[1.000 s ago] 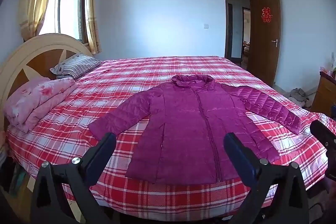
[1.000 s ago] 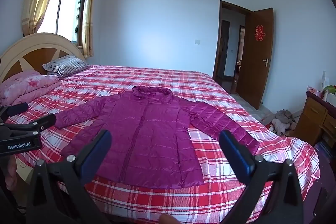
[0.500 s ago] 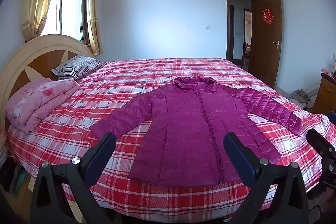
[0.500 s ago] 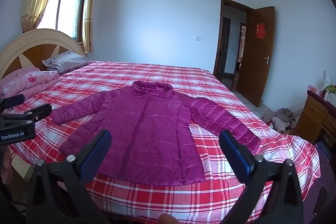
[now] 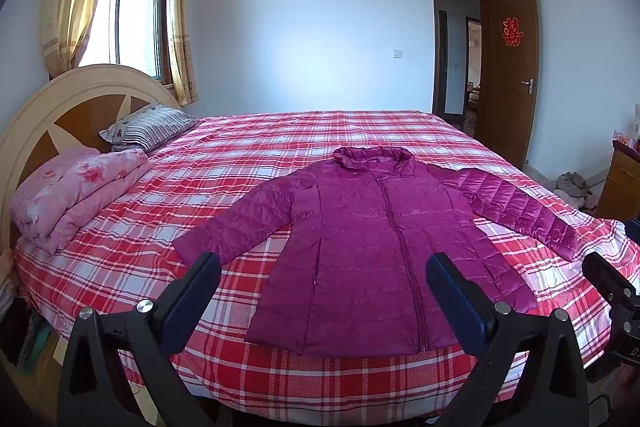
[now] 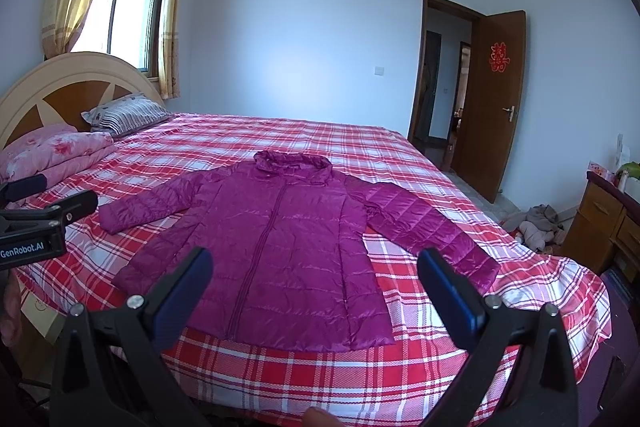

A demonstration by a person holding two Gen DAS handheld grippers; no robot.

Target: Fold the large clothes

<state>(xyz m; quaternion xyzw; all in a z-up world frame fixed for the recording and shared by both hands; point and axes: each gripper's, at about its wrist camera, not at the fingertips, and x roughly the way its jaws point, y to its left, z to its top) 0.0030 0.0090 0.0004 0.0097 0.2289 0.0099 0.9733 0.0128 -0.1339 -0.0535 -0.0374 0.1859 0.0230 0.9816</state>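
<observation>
We hold both tools short of the bed point(image 5: 132, 243), level and pointing across it; the purple down jacket point(image 5: 372, 247) lies flat on the plaid cover, front up and zipped, hem toward us and collar away, so its long axis runs from 6 to 12 o'clock as we look along the fingers.

In the left wrist view the left gripper point(image 5: 320, 291) has its jaws spread wide with nothing between them; the hem sits dead ahead at 12 o'clock, apart from the pads, and the jacket's left-hand sleeve point(image 5: 236, 227) reaches out toward 10 o'clock, its cuff just past the left finger point(image 5: 192, 291).

In the right wrist view the right gripper point(image 6: 316, 287) is likewise wide apart and empty; the jacket body point(image 6: 280, 243) lies ahead at 12 o'clock and the other sleeve point(image 6: 428, 231) slants down toward 2 o'clock, its cuff close above the right finger point(image 6: 452, 291); the left tool shows at 9 o'clock on that picture's edge.

We judge the folding not yet begun, since both sleeves are fully spread; each sleeve lies nearer to the gripper on its own side, so the likely first move is for each hand to go forward and outward to its cuff; neither gripper touches cloth.
</observation>
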